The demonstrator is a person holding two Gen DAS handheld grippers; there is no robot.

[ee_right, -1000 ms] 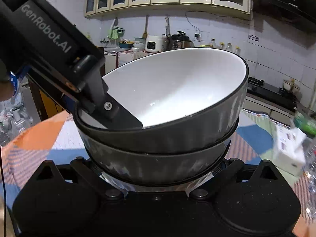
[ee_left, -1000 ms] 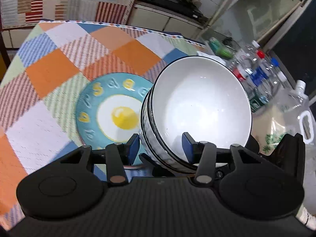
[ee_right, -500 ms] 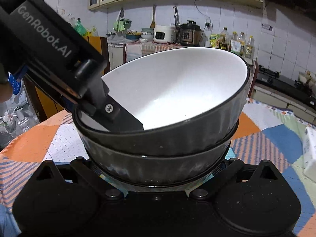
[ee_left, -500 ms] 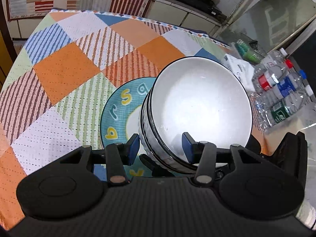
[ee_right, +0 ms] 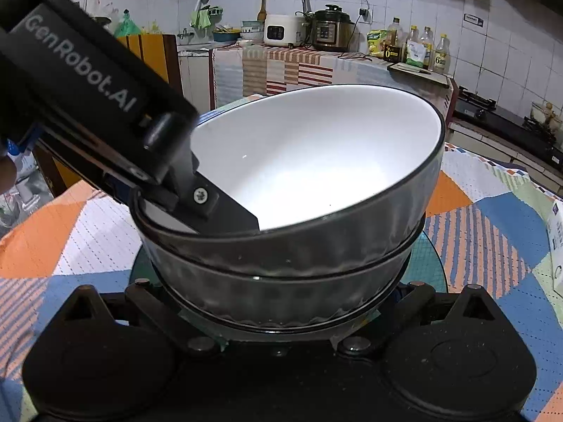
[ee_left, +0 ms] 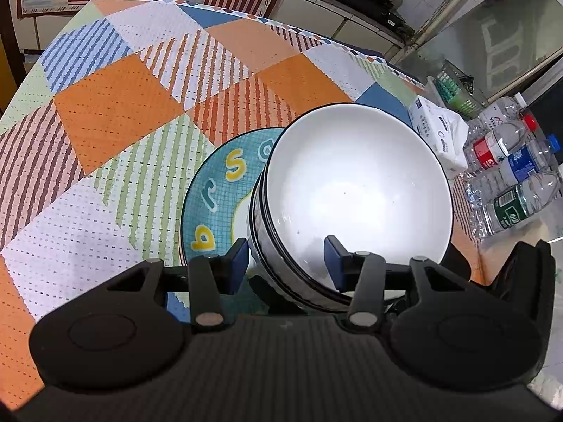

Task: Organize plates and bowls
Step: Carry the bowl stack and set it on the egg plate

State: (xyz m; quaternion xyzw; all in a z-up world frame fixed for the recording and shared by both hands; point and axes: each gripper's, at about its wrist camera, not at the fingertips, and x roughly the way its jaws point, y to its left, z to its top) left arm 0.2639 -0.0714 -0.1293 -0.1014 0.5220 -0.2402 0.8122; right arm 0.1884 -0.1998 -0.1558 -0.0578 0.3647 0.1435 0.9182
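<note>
White bowls (ee_left: 355, 193) nested, we clamp rim with left hand-held gripper (ee_left: 286, 263); right grip unclear; setting onto plate (ee_left: 221, 190) remains.

Two nested bowls (ee_left: 355, 190) at the tool tips; one plate (ee_left: 218, 190) left of them; four water bottles (ee_left: 510, 176) and one tissue pack (ee_left: 436, 130) right.

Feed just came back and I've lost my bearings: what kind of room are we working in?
Most likely a home kitchen with a dining table. A rice cooker and pressure cooker sit on the counter, oil bottles beside them, and a gas stove stands past the patchwork tablecloth.
</note>
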